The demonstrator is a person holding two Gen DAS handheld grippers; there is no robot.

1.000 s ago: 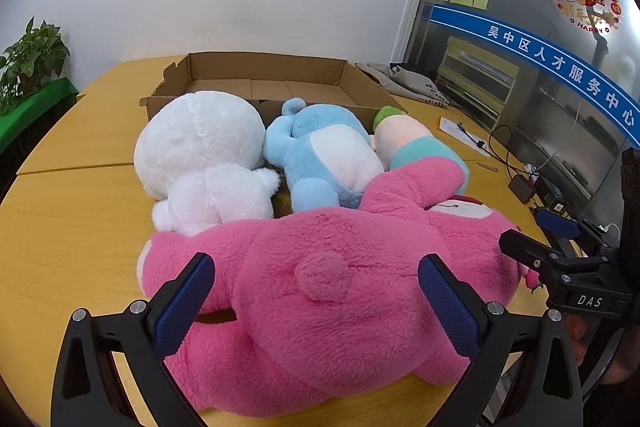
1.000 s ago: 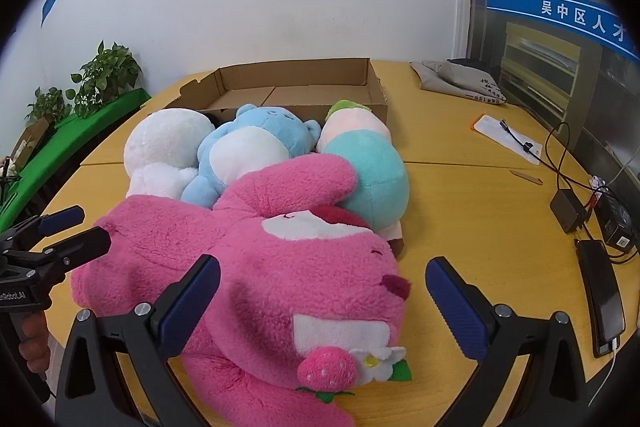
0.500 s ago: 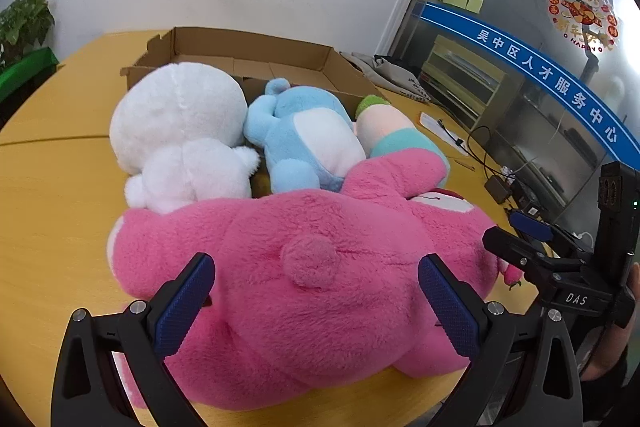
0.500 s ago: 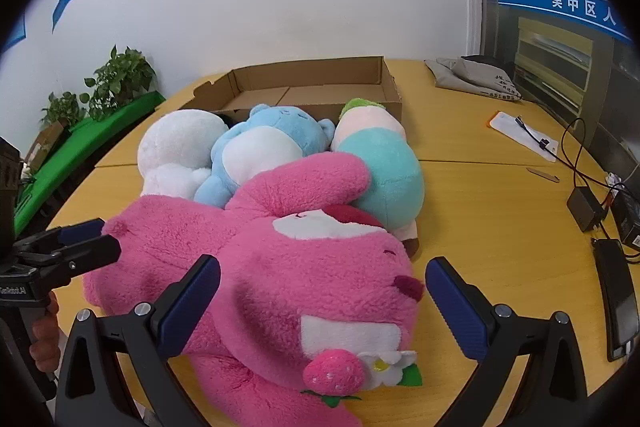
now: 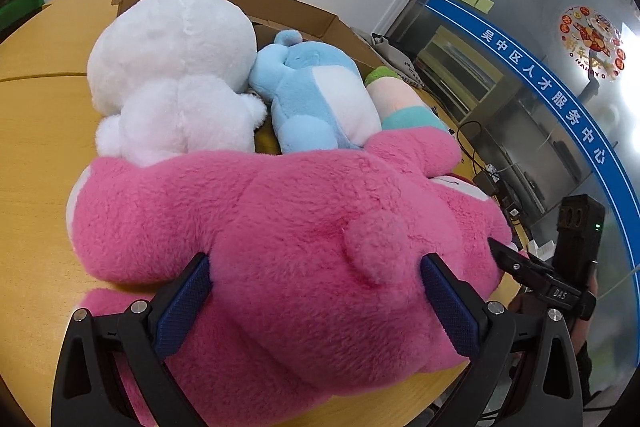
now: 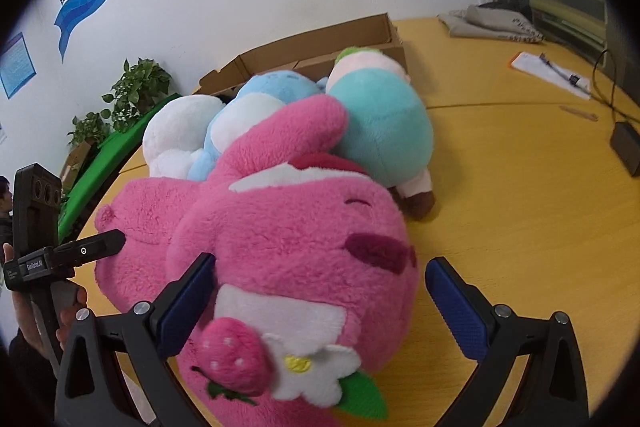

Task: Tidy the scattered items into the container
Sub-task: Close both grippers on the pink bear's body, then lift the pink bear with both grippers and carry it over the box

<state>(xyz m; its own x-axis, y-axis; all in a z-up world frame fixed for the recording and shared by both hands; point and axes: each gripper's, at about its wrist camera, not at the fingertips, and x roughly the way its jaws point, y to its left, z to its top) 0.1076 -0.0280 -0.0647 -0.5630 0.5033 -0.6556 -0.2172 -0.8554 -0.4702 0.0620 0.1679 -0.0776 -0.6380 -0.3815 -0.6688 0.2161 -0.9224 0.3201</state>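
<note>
Both views closely flank pink plush [image 5: 304, 235] oppositely.

1. My views are bright, evenly lit.
2. Glare streaks the glass wall [image 5: 532, 39].
3. Fisheye bends the edges; corners go black.
4. The pink bear [image 6: 280, 247] is slightly soft in my right view.

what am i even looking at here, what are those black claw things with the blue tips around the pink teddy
They are hand-held grippers, one in each of a person's hands, each carrying a fisheye camera that looks along its fingers. One picture comes from the left gripper, the other from the right gripper. Both are open, straddling the pink plush bear: left at its back, right at its head. Nothing is gripped yet. On the yellow table beyond lie a white plush, a blue plush and a teal plush, in front of an open cardboard box.
</note>
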